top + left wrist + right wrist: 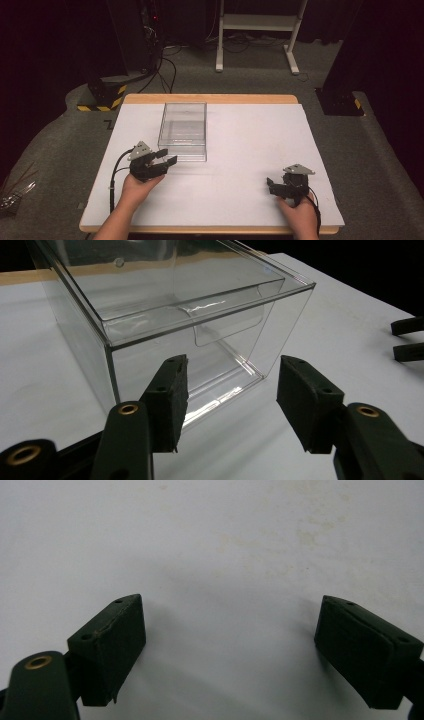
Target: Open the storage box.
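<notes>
Your left gripper (165, 159) sits at roughly 9 o'clock on the worktop (250, 150), fingers (167, 400) spread wide and holding nothing. It's aimed at the near end of the clear plastic box (183, 131), just short of it, not touching. Looks staged for a grab or a push on that near wall.

The box stands upright toward 11 o'clock from worktop centre, long axis running away from you. In the left gripper view the clear plastic box (175, 315) has a recessed pull tab (227, 322) on the near face under the top rim. My read: that's a sliding drawer or lid, and the tab is the likely target. Your fingers sit below it, so expect to raise the gripper before closing.

Your right gripper (284, 187) is parked at about 4 o'clock, well apart from the box. Its fingers (107, 647) are also wide, nothing between them, pointing down at bare white worktop. Probably kept clear until needed, maybe to brace the box.

Risk: the box looks light and slick, so a one-sided pull may drag the whole thing.
</notes>
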`<state>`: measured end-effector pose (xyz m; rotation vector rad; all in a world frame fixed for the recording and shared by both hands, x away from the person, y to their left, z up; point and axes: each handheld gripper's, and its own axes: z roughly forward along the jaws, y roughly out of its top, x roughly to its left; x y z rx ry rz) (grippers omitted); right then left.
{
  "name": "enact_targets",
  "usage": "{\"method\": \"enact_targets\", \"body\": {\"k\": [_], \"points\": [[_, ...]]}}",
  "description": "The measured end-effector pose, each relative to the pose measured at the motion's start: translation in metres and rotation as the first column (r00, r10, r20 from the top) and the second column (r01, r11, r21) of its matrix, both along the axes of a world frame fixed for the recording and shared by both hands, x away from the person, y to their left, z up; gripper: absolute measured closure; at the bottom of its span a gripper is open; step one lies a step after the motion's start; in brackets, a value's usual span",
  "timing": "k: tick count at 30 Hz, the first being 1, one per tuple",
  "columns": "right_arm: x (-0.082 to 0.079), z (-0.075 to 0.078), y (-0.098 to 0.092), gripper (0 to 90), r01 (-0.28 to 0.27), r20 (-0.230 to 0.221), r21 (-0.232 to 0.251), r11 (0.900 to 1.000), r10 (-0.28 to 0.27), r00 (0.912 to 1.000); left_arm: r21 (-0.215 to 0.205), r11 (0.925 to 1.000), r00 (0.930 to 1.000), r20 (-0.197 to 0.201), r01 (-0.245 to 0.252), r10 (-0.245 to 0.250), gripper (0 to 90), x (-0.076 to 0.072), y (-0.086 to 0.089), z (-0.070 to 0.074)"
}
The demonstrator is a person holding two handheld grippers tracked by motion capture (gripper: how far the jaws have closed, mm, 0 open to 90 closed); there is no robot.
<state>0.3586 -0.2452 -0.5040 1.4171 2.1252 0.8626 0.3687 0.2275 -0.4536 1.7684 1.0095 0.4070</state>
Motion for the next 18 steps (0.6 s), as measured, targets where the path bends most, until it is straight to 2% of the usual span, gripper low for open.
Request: {"method": "enact_targets", "body": {"k": [6,11,18], "points": [[0.0,0.0,0.0,12.9,0.001,-0.001,0.001,1.0,-0.001,1.0,-0.027,0.9996,1.0,-0.005,-0.002,0.002,49.6,0.011,0.0,-0.003],[0.0,0.0,0.0,13.0,0.001,0.0,0.0,1.0,-0.001,1.0,-0.031,0.9995,1.0,0.002,-0.005,0.005,51.6,0.016,0.001,-0.006],[0.0,0.0,0.0,13.1,0.002,-0.001,-0.001,1.0,-0.002,1.0,-0.014,0.9995,0.9996,-0.001,0.03,-0.03,53.8,0.028,-0.002,-0.006]]}}
